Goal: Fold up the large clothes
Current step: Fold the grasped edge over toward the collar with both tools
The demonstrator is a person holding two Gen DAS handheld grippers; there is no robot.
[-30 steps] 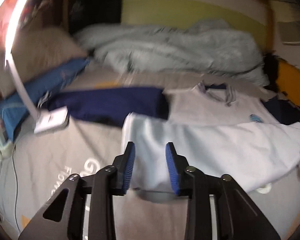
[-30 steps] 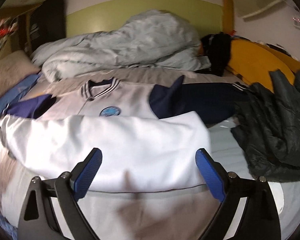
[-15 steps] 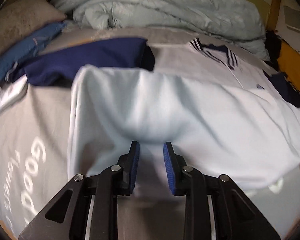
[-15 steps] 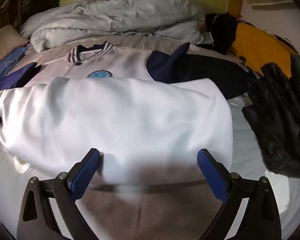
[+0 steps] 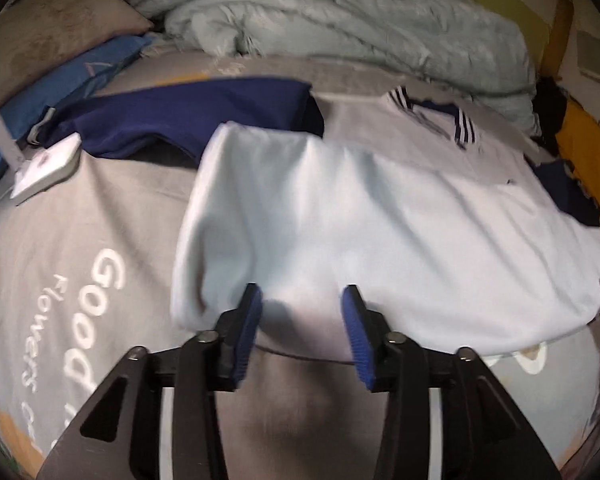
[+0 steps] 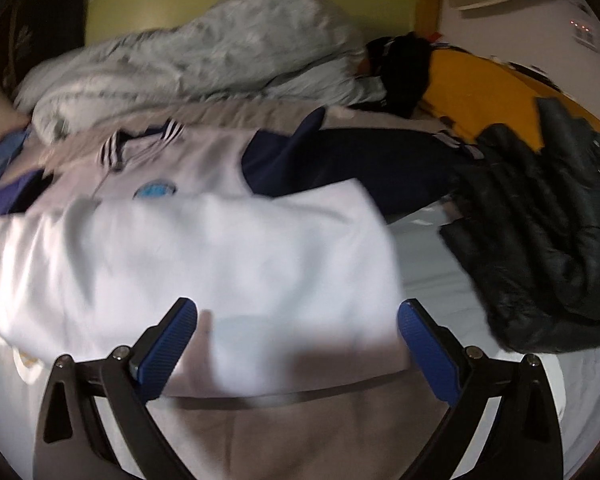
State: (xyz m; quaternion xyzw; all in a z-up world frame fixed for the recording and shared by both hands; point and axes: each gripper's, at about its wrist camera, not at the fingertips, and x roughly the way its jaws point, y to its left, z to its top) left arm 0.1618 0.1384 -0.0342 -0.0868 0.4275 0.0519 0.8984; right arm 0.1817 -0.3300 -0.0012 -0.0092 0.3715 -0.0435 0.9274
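A white jacket (image 5: 380, 232) with navy sleeves (image 5: 188, 112) and a striped collar (image 5: 432, 116) lies spread on the bed, its lower half folded up over the chest. My left gripper (image 5: 302, 300) hovers over the near left part of the fold. Its jaws are opening, with white cloth lying under them and the blue pads not pressing on it. In the right wrist view the same white jacket (image 6: 220, 248) shows a blue chest badge (image 6: 156, 190). My right gripper (image 6: 298, 312) hangs over the fold's near right corner, jaws wide and still opening, gripping nothing.
A crumpled pale duvet (image 5: 340, 28) fills the back of the bed, with a beige pillow (image 5: 52, 36) and a blue pillow (image 5: 72, 76) at left. A white lamp base (image 5: 44, 168) sits on the grey sheet (image 5: 60, 280). A black puffer jacket (image 6: 540, 240) lies at right.
Both grippers sank toward the folded white cloth and tilted further down. The left jaws, nearly shut before, have spread apart. The right jaws stayed wide.
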